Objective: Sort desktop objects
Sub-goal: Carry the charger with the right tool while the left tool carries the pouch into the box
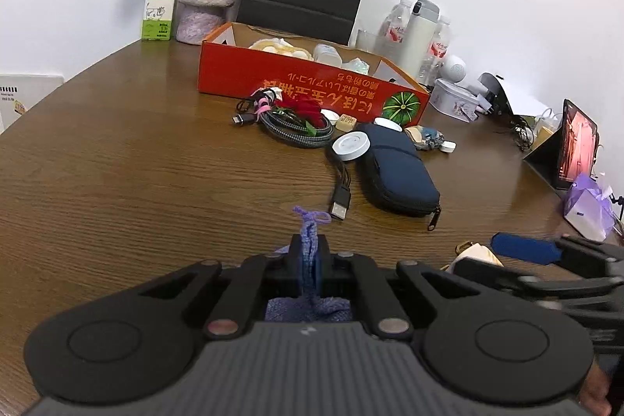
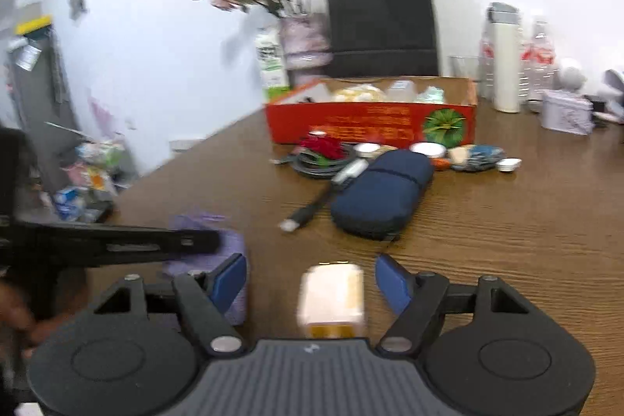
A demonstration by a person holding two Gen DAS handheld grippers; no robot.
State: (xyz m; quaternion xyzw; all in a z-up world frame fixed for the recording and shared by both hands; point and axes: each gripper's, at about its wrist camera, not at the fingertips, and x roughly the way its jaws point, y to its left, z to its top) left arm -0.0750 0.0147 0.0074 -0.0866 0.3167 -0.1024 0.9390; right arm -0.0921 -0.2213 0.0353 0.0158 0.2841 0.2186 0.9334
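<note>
My left tool point(image 1: 309, 252) is clamped on the purple pouch point(image 1: 308, 310) so it's ready to carry; my right tool point(image 2: 311, 283) is wide open around the cream block point(image 2: 331, 299), orange box point(image 2: 370, 119) at 12 o'clock.

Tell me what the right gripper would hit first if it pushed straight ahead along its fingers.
The right gripper, open, would first meet the small cream block lying between its fingers. Beyond that, probably the dark blue zip pouch, though motion blur makes depth uncertain.

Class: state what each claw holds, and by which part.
Left claw grips the purple drawstring pouch by its gathered neck. Right claw is open, holding nothing.
</note>
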